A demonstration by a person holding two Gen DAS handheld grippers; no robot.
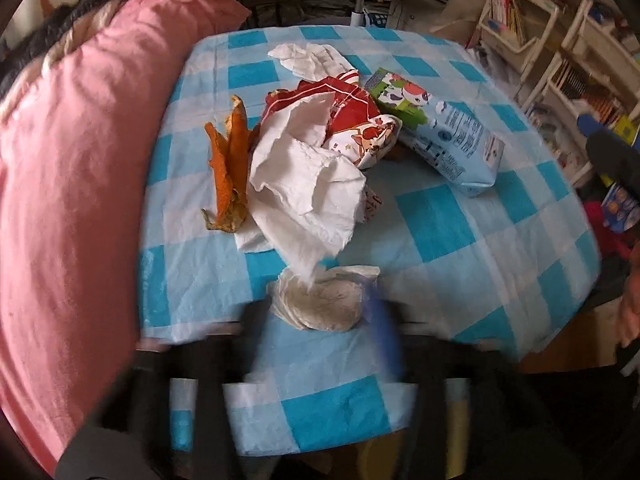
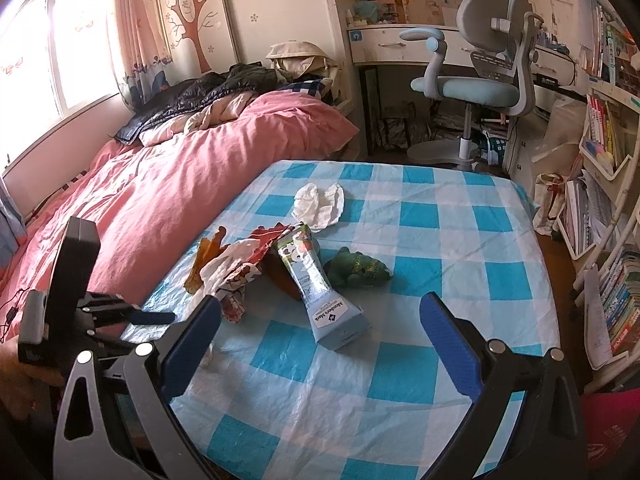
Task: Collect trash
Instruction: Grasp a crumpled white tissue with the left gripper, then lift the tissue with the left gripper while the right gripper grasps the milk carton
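Note:
Trash lies on a blue-and-white checked table [image 1: 432, 216]: orange peel [image 1: 230, 168], a crumpled white tissue [image 1: 308, 184], a red snack wrapper [image 1: 348, 116], a light blue milk carton [image 1: 452, 140] on its side and another tissue [image 1: 308, 58] farther back. My left gripper [image 1: 320, 308] is blurred at the near edge, its fingers close around a soiled white wad [image 1: 324, 300]. My right gripper [image 2: 320, 332] is open and empty above the near table, blue pads wide apart. In the right wrist view the carton [image 2: 320, 280], a green crumpled thing [image 2: 356, 268] and the far tissue [image 2: 320, 204] show.
A bed with a pink duvet [image 2: 168, 184] runs along the table's left side. A desk chair [image 2: 480, 80] stands beyond the far edge. Bookshelves [image 2: 608, 240] line the right. The left gripper's body [image 2: 76, 288] sits at the table's left edge in the right wrist view.

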